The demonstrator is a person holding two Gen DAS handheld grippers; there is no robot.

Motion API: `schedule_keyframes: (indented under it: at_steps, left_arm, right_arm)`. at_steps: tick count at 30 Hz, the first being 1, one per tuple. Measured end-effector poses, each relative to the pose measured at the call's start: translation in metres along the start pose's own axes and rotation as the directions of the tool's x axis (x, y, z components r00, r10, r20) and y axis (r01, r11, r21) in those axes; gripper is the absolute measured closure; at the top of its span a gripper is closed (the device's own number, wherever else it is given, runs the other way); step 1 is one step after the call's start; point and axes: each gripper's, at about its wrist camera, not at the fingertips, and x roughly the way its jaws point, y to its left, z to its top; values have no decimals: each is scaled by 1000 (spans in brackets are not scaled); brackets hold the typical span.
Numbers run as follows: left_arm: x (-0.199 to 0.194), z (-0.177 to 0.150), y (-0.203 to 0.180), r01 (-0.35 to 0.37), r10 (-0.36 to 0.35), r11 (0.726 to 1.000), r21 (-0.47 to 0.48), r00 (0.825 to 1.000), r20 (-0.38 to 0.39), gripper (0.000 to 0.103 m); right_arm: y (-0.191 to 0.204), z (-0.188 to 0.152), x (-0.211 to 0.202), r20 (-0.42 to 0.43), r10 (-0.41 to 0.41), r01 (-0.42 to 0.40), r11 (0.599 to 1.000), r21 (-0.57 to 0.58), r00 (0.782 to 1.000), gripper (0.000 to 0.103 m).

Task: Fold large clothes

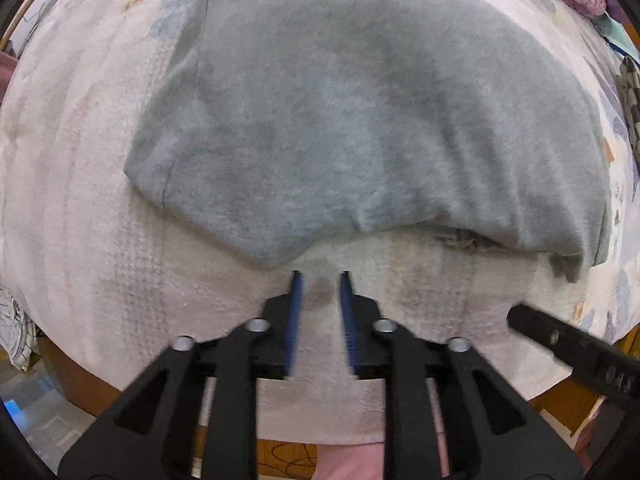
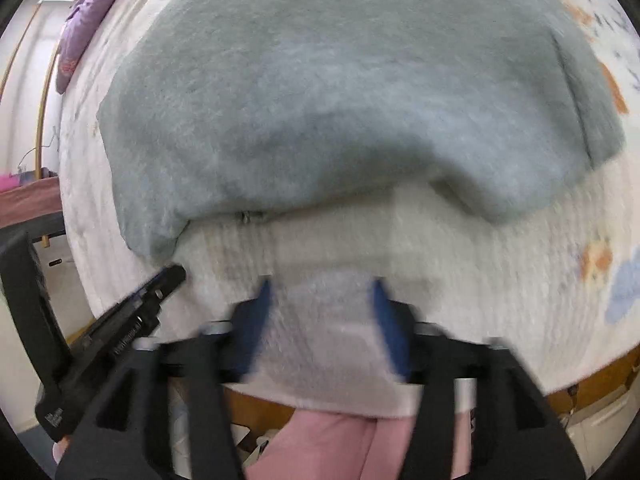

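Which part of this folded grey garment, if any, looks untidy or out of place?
The grey garment is mostly neat, but its near edge is uneven: at one end a corner sticks out from under the fold, and the near hem gapes, showing something dark inside. Both grippers, left and right, are open and empty.

1. Grey garment (image 2: 340, 92) cut off by the top edge in the right wrist view.
2. Under its near fold (image 1: 464, 236), something dark, too shadowed to tell.
3. Right gripper (image 2: 322, 284) smeared by motion blur.
4. Purple cloth (image 2: 88, 12) cropped at the corner.
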Motion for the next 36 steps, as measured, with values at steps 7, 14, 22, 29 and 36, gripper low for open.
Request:
schedule_keyframes:
  at_steps: [7, 14, 22, 29, 36]
  left_arm:
    - [-36, 22, -26, 17, -19, 998, 61, 999, 39, 52]
    - [-66, 42, -63, 25, -38, 988, 151, 996, 86, 36]
    - [-71, 35, -88, 21, -43, 979, 204, 993, 106, 14]
    - [-78, 53, -100, 16, -41, 979, 202, 992, 120, 13]
    - [-84, 96, -94, 67, -84, 991, 112, 985, 153, 13]
  right_arm:
    - [-5, -7, -60, 92, -45, 47, 999, -18, 995, 28]
    - [-47, 33, -119, 244, 4, -8, 1000, 16, 970, 17]
    - [-90, 84, -123, 352, 12, -53, 993, 108, 936, 17]
    - [-98, 163, -112, 383, 94, -93, 995, -21, 919, 17]
    - [-105, 223, -83, 222, 226, -195, 969, -155, 948, 17]
